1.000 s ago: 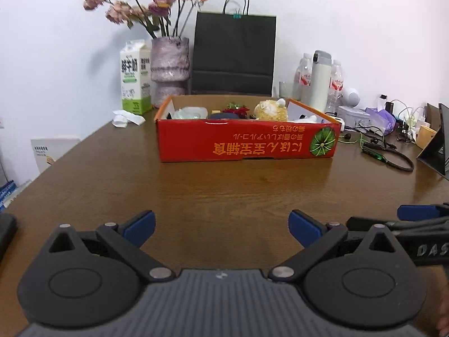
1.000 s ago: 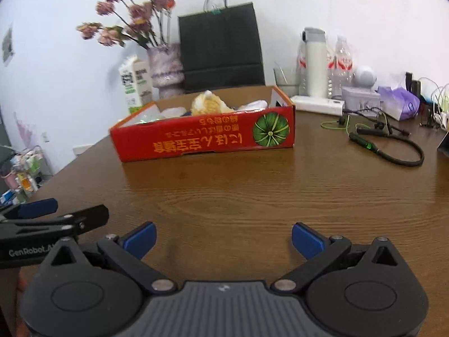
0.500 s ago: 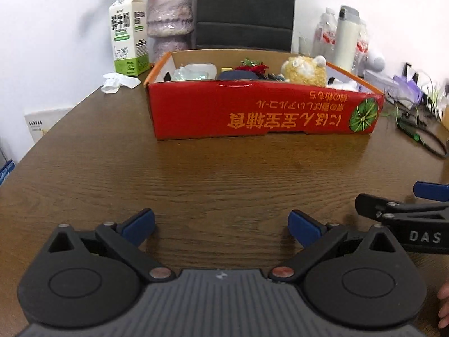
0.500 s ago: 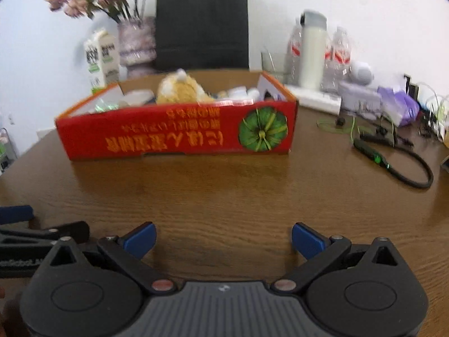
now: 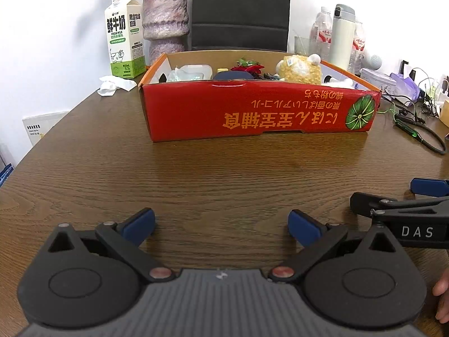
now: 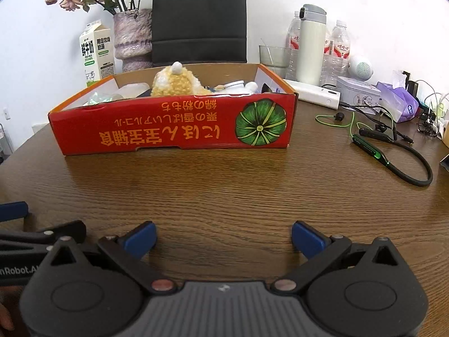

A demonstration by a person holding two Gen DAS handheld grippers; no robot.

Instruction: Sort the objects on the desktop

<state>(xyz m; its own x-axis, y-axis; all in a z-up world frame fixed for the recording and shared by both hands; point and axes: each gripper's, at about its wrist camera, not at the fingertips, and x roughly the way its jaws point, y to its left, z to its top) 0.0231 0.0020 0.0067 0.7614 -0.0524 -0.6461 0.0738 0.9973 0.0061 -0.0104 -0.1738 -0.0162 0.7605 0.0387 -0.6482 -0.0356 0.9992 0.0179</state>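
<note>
Red cardboard fills the middle of both wrist views: the shallow box (image 5: 252, 112) sits on the wooden table (image 5: 210, 182) straight ahead of both claws, well apart from their tips, with its long side running crosswise to the fingers. The left gripper (image 5: 221, 221) is spread wide and holds nothing; the right gripper (image 6: 223, 234) is likewise wide open and empty, and the two hover side by side low over bare wood. Inside the box, a yellow plush toy (image 5: 299, 68) lies ahead and to the right of the left claw, while from the right claw it lies ahead and slightly left (image 6: 175, 82) — so neither hand looks clearly nearer, though the right seems to face it more squarely. A dark blue object (image 5: 233, 75) and a clear packet (image 5: 185, 73) lie further left in the box, closer to the left claw's line. Any pick probably calls for a forward reach over the near wall, then a descent — that wall is the thing to clear.
</note>
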